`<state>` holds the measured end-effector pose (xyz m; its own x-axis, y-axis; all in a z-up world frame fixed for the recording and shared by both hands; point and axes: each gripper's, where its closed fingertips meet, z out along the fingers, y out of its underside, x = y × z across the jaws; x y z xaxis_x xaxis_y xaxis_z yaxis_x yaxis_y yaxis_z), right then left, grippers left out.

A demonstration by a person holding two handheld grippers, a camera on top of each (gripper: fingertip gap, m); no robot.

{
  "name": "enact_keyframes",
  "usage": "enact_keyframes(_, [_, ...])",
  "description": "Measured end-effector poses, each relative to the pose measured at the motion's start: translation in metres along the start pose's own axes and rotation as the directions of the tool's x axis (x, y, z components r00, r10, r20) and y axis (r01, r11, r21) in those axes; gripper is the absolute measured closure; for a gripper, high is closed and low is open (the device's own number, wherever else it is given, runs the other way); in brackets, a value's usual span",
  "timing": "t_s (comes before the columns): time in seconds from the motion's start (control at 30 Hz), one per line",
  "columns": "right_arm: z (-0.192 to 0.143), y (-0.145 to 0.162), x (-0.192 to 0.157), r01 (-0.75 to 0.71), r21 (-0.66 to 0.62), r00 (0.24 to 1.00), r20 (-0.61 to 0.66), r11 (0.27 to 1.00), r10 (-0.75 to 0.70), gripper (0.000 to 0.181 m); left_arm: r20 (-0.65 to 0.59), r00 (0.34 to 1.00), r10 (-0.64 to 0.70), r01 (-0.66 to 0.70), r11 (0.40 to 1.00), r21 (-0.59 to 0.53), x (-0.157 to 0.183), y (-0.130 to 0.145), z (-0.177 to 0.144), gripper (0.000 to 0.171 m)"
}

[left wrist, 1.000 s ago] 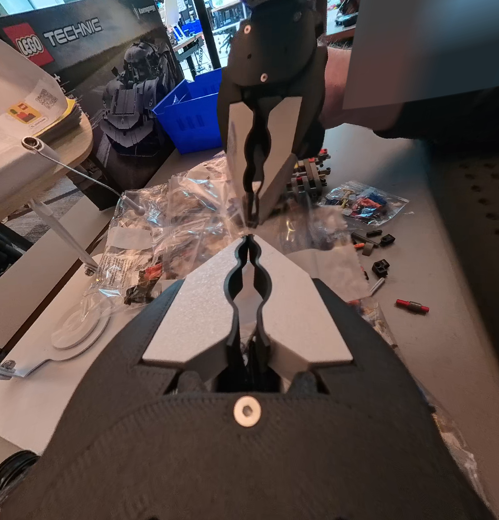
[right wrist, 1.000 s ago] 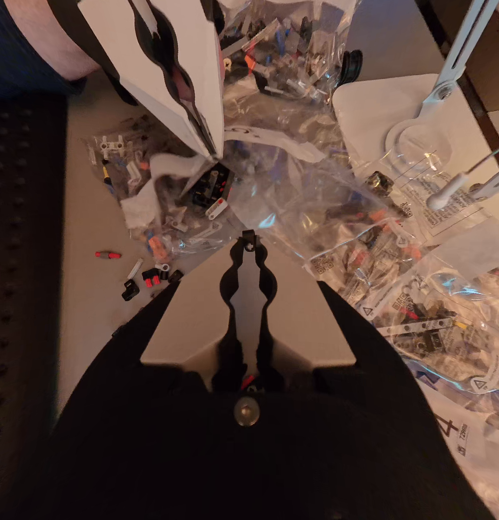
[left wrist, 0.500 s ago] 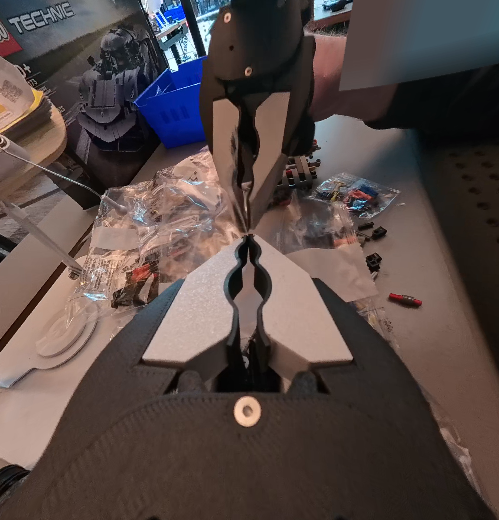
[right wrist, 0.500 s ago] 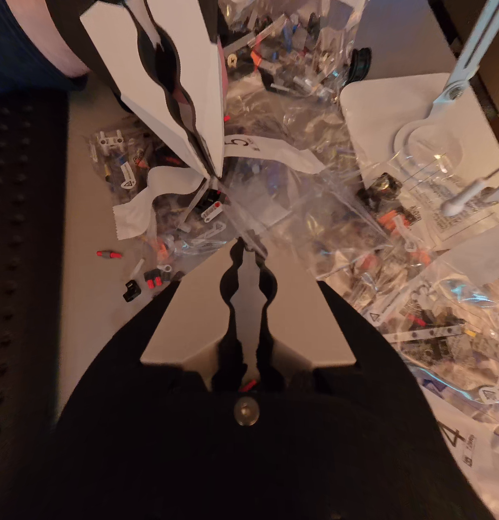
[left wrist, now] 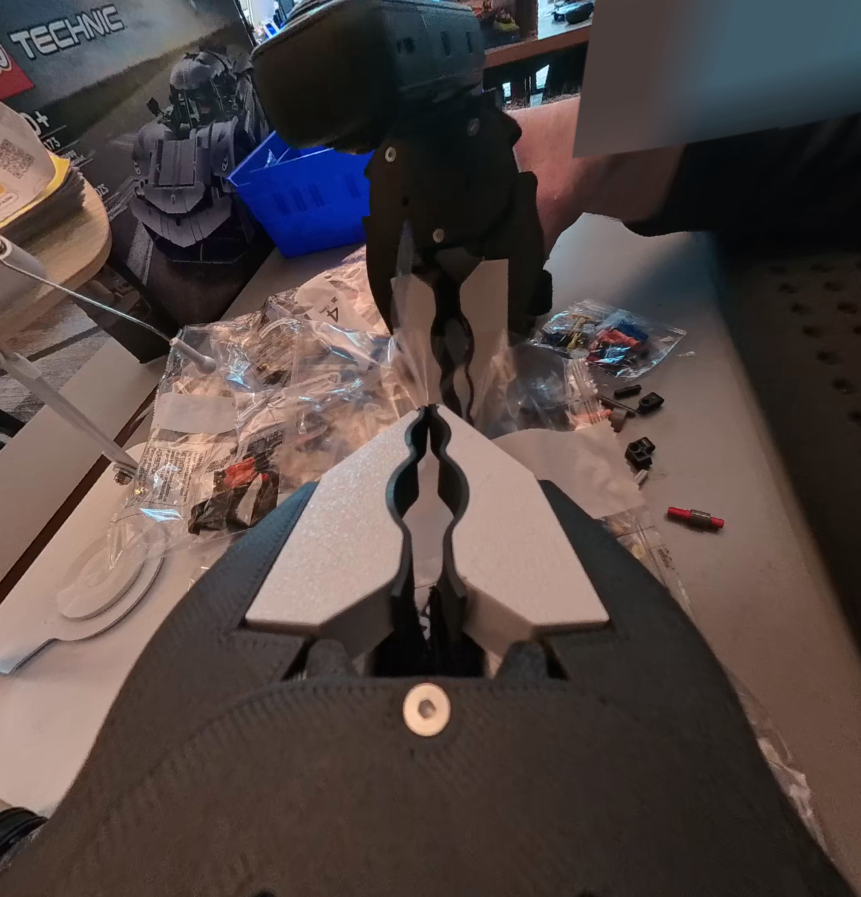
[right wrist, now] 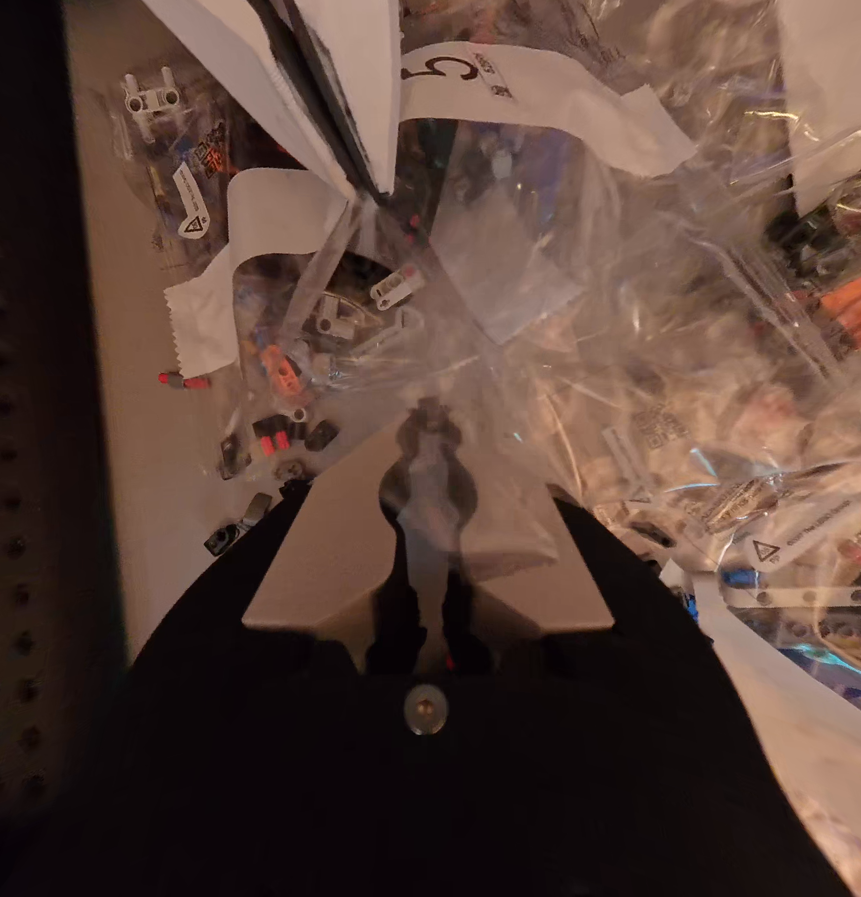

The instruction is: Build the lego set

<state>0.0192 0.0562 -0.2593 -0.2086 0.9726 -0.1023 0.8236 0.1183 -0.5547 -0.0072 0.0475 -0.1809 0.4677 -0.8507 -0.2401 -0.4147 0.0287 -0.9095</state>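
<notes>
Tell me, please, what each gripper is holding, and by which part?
Both pinch one clear plastic bag: the left gripper and right gripper each grip a pulled-up fold of its film.

Pale grey table [left wrist: 710, 606] — dark perforated mat [left wrist: 816, 349], daylit workshop desks behind.

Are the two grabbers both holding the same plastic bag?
Touching. In the left wrist view, the left gripper and right gripper both pinch the clear plastic bag, which stretches taut between their closed tips.
</notes>
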Motion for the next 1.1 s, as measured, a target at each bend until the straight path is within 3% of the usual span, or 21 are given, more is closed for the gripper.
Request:
enact_keyframes(0.2, [-0.003, -0.008, 0.008, -0.027, 0.048, 0.999, -0.033, 0.998, 0.028, 0.176, 0.0, 1.0, 0.0, 0.0, 1.0, 0.003, 0.0, -0.001, -0.001, 0.171])
enact_keyframes(0.37, [-0.008, -0.026, 0.018, -0.11, 0.167, 0.992, -0.038, 0.98, 0.118, 0.173, 0.001, 1.0, -0.003, 0.003, 1.0, 0.005, -0.001, 0.0, -0.001, 0.171])
enact_keyframes(0.8, [-0.032, -0.019, 0.03, -0.119, 0.196, 0.987, -0.083, 0.973, 0.137, 0.169, 0.008, 1.0, -0.012, 0.012, 1.0, 0.017, -0.004, -0.001, -0.004, 0.171])
enact_keyframes(1.1, [-0.034, -0.014, 0.033, -0.137, 0.191, 0.984, -0.086, 0.972, 0.156, 0.163, 0.034, 0.995, -0.089, 0.082, 0.982, 0.169, -0.018, -0.025, -0.024, 0.171])
